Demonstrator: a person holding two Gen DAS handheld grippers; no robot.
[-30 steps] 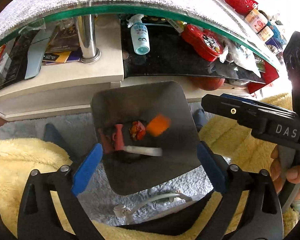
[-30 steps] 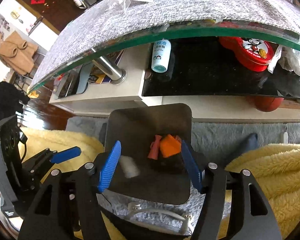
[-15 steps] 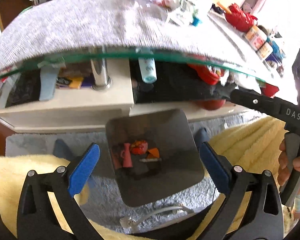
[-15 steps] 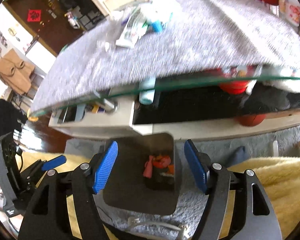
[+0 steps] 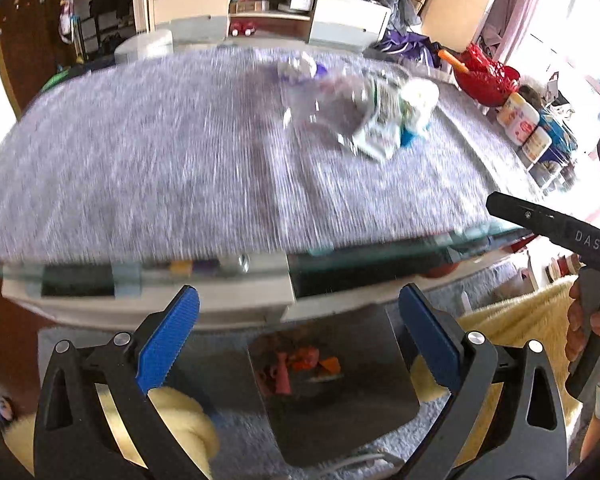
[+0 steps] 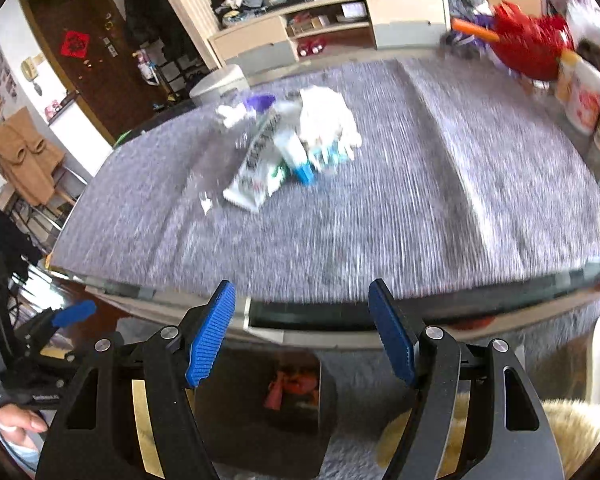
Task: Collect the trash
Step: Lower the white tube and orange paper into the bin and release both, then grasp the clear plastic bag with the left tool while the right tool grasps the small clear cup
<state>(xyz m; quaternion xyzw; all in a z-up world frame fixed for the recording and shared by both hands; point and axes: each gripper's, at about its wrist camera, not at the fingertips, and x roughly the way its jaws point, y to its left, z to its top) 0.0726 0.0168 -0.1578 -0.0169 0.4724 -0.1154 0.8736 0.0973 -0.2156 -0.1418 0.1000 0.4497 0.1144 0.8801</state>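
Note:
A pile of trash (image 5: 374, 116) lies on the grey cloth of the glass table: white and green wrappers, clear plastic, crumpled tissue, a blue piece. It also shows in the right wrist view (image 6: 292, 148). A metal bin (image 5: 332, 384) stands on the floor below the table edge, with red, pink and orange scraps inside; the bin also shows in the right wrist view (image 6: 264, 408). My left gripper (image 5: 296, 340) is open and empty above the bin. My right gripper (image 6: 300, 332) is open and empty at the table's near edge.
The grey-clothed table (image 6: 400, 216) fills the middle. A red basket (image 6: 532, 46) and jars (image 6: 580, 96) stand at its far right. Yellow fleece (image 5: 512, 320) lies at both sides of the bin. A TV cabinet (image 5: 268, 12) stands behind.
Both grippers have lifted and tilted up from over the bin, so the tabletop and its trash pile now fill the views. The scraps dropped earlier lie in the bin.

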